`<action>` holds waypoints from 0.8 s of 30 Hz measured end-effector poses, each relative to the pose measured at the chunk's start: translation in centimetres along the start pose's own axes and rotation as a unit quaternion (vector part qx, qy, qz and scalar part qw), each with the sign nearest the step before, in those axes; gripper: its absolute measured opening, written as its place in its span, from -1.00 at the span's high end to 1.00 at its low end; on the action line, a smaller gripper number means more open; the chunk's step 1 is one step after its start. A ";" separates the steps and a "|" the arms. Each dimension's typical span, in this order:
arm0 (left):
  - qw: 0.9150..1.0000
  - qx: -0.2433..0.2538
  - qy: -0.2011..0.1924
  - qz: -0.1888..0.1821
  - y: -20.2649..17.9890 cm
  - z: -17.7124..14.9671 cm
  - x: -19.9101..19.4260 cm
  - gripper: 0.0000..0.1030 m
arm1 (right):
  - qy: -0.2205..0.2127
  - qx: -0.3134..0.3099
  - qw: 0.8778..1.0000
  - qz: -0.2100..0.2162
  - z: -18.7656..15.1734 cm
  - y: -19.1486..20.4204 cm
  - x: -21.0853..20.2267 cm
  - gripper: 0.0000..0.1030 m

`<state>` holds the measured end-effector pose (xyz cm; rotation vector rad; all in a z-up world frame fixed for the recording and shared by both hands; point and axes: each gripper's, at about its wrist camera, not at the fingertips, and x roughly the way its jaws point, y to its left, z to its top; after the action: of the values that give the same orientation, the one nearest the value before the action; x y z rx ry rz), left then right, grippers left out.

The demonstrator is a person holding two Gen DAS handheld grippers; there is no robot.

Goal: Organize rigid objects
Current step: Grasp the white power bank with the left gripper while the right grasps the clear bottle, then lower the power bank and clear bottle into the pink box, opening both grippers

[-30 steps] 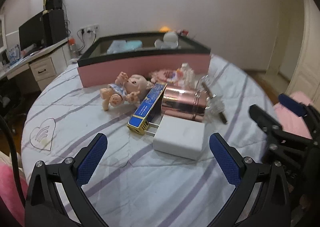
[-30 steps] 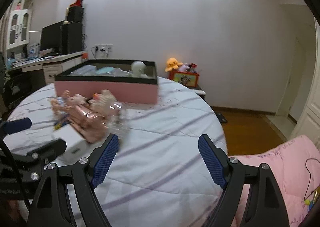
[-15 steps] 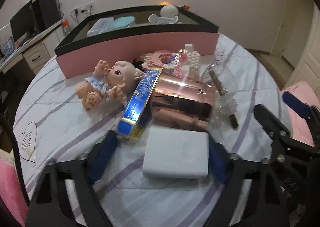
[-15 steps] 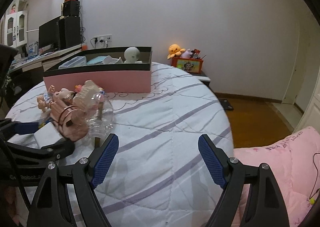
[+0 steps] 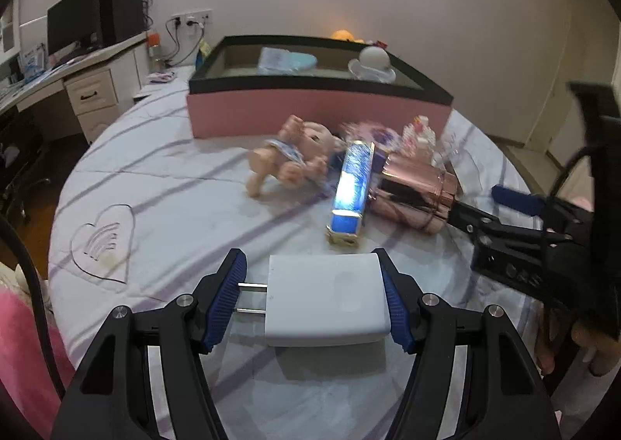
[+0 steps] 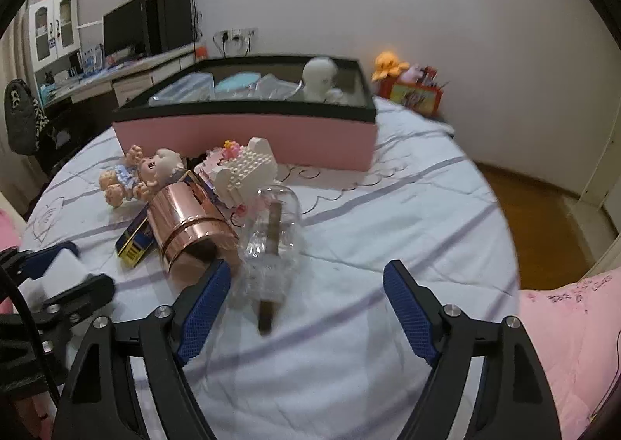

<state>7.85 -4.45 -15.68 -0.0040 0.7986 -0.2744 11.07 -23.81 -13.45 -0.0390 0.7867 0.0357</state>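
Note:
My left gripper [image 5: 312, 306] is shut on a white charger block [image 5: 326, 302], its prongs against the left pad, held just above the bedspread. Beyond it lie a blue-and-gold box [image 5: 351, 187], a rose-gold cylinder [image 5: 413, 197] and a baby doll [image 5: 289, 160]. My right gripper [image 6: 306, 313] is open and empty, with a clear glass dome with a brown stick [image 6: 271, 234] just ahead of its left finger. The cylinder [image 6: 190, 226], a white brick toy [image 6: 244, 172] and the doll [image 6: 143, 176] lie to the left.
A pink box with a black rim [image 5: 318, 110] holds several items at the back; it also shows in the right wrist view [image 6: 248, 129]. A desk with a monitor [image 5: 77, 28] stands far left. A pink cushion [image 6: 574, 343] lies at the right.
My left gripper closed on the white charger and lifted it slightly. My right gripper moved left and forward toward the glass dome, staying open.

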 end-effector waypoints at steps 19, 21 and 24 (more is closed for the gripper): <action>0.996 0.016 -0.084 -0.022 -0.4 7.0 -2.7 -0.30 | -0.044 0.013 0.998 0.036 4.2 0.9 -3.6 0.39; 0.994 0.024 -0.102 -0.017 -0.4 8.8 -2.9 -0.30 | -0.059 0.013 0.997 0.041 5.8 1.1 -4.1 0.39; 0.992 0.032 -0.120 -0.005 -0.1 11.5 -2.6 -0.30 | -0.075 0.012 0.996 0.047 8.3 1.6 -4.2 0.39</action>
<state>14.20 -5.04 -5.79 0.0191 0.5511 -0.3016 13.94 -21.92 -4.67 0.0234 0.6385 0.1168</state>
